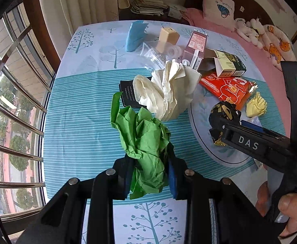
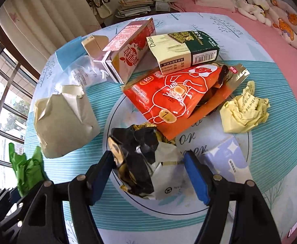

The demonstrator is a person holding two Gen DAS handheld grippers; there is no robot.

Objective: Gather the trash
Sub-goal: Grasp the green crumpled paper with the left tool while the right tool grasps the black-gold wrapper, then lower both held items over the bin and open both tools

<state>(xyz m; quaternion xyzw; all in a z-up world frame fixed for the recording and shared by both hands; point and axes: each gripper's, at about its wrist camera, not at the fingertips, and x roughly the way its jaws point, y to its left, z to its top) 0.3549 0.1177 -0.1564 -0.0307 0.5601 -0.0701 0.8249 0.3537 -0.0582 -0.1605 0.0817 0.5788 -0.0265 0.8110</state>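
Observation:
My left gripper [image 1: 149,162] is shut on a crumpled green paper [image 1: 146,140], held just above the striped tablecloth [image 1: 77,122]. The same green paper [image 2: 26,168] shows at the lower left of the right wrist view. My right gripper [image 2: 148,156] stands wide open around a crumpled black-and-gold wrapper [image 2: 134,162] lying on the cloth. Its left pad is at the wrapper's edge and its right pad stands clear of the black foil. From the left wrist view, the right gripper's finger [image 1: 248,142] reaches in beside that wrapper [image 1: 223,109].
More trash lies beyond: a cream paper bag [image 2: 65,120], a red snack bag [image 2: 174,95], a yellow paper ball [image 2: 244,109], a juice carton [image 2: 128,48], a green-and-cream box [image 2: 183,48], a pale blue tissue pack [image 2: 227,158]. Window bars [image 1: 16,101] left, pink bed [image 2: 280,50] right.

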